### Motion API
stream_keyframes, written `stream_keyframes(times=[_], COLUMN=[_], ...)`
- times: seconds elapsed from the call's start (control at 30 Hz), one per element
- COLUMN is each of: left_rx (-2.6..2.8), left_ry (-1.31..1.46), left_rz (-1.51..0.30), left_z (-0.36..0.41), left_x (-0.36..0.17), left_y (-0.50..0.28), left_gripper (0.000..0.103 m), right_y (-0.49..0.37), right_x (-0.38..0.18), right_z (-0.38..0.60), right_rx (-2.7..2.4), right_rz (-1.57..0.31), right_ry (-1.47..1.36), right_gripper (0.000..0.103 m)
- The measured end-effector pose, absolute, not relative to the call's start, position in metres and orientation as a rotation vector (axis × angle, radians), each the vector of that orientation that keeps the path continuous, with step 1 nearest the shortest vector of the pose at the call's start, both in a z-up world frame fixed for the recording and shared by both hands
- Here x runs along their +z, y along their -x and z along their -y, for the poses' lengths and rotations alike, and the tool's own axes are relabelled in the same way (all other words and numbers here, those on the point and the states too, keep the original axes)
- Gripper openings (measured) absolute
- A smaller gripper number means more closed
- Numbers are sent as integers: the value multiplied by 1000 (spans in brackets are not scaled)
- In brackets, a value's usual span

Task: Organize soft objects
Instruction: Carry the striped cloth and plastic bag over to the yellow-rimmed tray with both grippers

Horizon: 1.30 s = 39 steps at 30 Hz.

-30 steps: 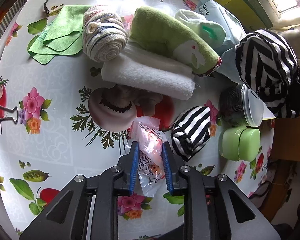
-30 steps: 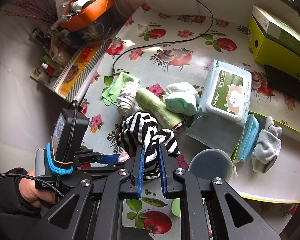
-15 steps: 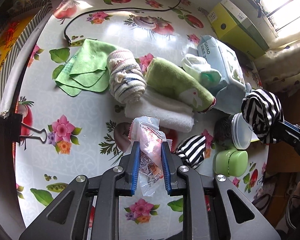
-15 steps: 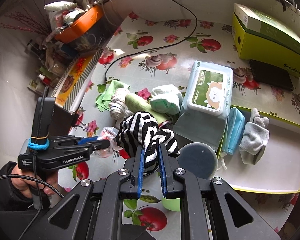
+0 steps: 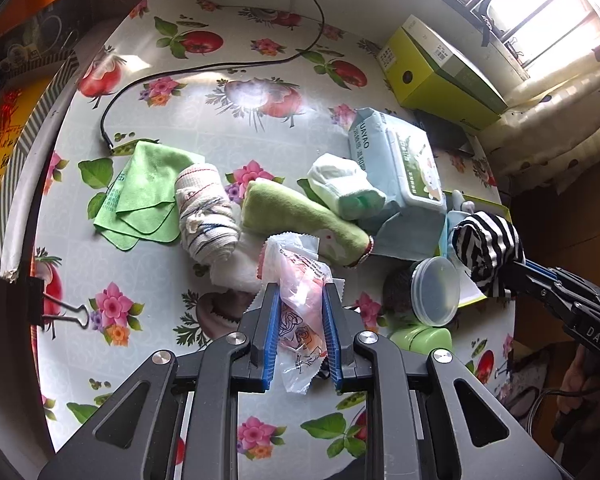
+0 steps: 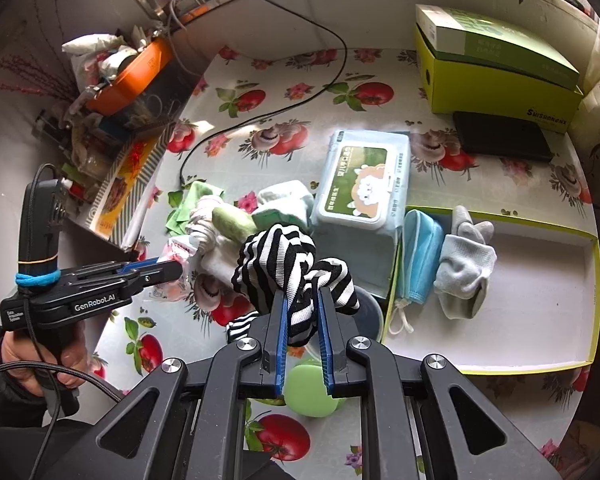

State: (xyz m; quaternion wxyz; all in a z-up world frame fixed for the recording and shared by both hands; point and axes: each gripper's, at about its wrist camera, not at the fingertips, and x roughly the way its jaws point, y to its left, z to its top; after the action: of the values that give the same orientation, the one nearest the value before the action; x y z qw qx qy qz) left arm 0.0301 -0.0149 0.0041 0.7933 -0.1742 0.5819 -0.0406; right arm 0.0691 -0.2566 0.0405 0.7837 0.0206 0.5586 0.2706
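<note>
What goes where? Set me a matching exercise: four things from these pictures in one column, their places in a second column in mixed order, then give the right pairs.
Things:
1. striped sock
2. plastic packet
3. grey glove
4. green cloth

Places:
A. flat on the tablecloth, beside the end of the black cable
B. between the fingers of the right gripper
C. inside the shallow yellow-edged tray
D. between the fingers of the left gripper

Pairs: 1-B, 2-D, 3-C, 4-A
</note>
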Motion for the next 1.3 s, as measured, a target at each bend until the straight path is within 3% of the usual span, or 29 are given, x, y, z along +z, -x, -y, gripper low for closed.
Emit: stream_keyframes(times=[0.53, 1.2, 1.3], left_rx=[-201, -278, -295], left_ry=[303, 240, 224], left_rz=[-1221, -1215, -1218], left_z=[62, 104, 113], left_x=[30, 44, 45], left_y=[-65, -86, -89], left_gripper=[21, 21, 21], right_y=[-86, -90, -92], right_x=[31, -40, -50], right_z=[350, 324, 324], right_rx=[366, 407, 404], right_rz=[-1196, -1349, -1372], right_ry=[-152, -59, -61], right_gripper=[13, 14, 18])
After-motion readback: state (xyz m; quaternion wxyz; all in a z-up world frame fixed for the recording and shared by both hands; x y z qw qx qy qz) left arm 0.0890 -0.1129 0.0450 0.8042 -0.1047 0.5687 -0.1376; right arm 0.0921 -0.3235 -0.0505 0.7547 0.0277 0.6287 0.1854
